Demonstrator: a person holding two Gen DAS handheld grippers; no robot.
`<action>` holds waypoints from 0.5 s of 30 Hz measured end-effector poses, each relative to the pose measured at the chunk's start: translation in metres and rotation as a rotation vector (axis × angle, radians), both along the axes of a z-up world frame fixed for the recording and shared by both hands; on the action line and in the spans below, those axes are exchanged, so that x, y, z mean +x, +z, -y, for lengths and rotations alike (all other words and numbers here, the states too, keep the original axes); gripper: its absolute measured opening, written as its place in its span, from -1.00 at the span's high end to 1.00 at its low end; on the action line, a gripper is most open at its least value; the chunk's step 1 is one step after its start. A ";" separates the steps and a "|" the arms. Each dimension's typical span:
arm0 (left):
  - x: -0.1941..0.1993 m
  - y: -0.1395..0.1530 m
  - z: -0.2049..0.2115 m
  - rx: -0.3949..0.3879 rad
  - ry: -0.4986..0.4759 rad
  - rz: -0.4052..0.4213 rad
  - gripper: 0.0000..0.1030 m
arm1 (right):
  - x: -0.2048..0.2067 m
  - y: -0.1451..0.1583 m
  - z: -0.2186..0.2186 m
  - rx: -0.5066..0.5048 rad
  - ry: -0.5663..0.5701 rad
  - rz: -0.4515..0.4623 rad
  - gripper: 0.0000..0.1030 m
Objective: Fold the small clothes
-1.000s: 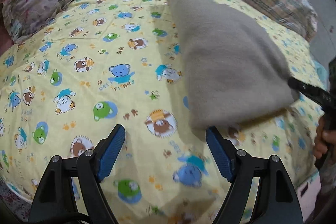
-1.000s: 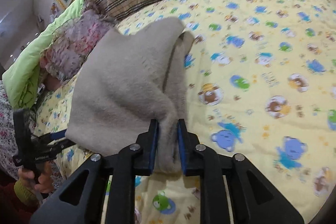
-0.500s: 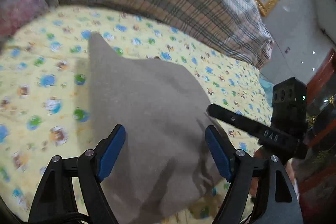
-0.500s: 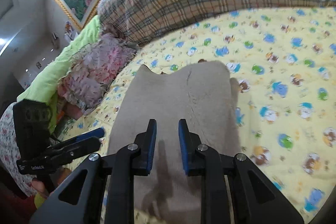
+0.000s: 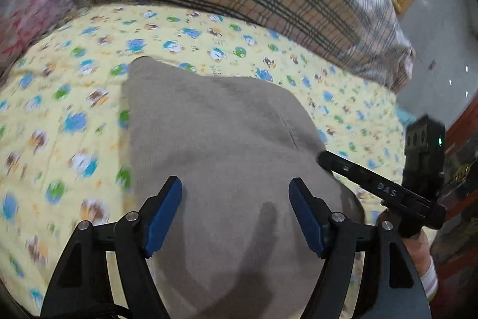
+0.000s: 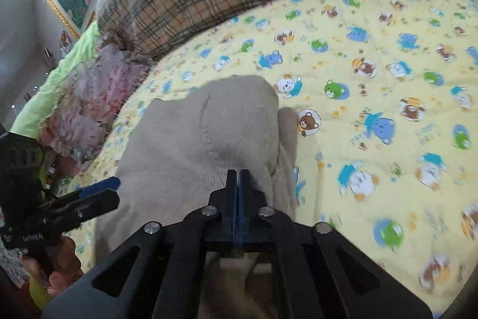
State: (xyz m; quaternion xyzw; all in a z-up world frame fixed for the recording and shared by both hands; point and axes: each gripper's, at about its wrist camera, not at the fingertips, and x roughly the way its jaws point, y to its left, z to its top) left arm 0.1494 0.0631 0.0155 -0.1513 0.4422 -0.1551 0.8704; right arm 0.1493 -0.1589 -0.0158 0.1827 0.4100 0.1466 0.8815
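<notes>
Right wrist: beige garment [image 6: 209, 133] under shut tool [image 6: 238, 178].

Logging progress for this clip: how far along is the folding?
Done: the beige garment lies doubled on the yellow bedsheet. In hand: nothing visibly; right gripper shut above the cloth, left gripper open over it. Left: whether more folds are needed cannot be told.

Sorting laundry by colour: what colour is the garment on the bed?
Plain beige garment, clearest in the left wrist view.
</notes>
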 end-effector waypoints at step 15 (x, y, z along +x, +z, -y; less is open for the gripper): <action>-0.089 -0.049 -0.028 0.164 0.124 -0.116 -0.50 | -0.100 -0.026 0.001 -0.088 0.046 -0.076 0.84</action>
